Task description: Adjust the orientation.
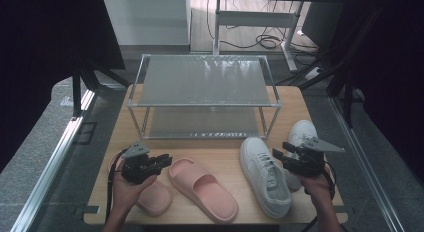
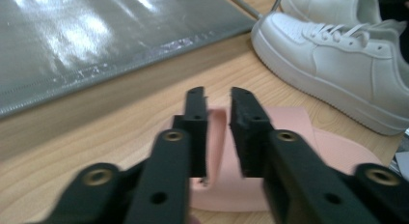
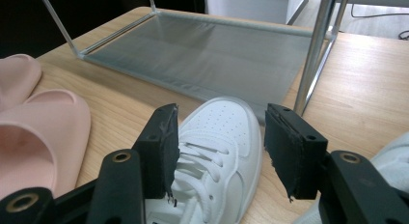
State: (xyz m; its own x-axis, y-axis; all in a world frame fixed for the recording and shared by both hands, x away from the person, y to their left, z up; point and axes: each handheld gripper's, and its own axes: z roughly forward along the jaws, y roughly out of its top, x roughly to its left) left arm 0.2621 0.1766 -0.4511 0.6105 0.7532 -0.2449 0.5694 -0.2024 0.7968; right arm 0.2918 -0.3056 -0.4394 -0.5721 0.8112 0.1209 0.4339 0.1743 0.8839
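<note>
Dim room, dark edges; glare on shelf mesh (image 2: pixel 87 35); near jaws blurred in both gripper views; soft shadows.

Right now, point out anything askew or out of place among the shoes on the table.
Nothing is damaged or spilled. The two pink slippers lie at different angles, one partly under the left gripper, whose jaws close on the strap of a pink slipper. The two white sneakers lie side by side, one beneath the right gripper.

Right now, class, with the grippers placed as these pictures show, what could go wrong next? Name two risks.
1. The left gripper pinches only the thin edge of a pink slipper; lifted, it may swing or slip out.
2. The right gripper stands open over a white sneaker, beside the rack leg; a lift might knock it.
</note>
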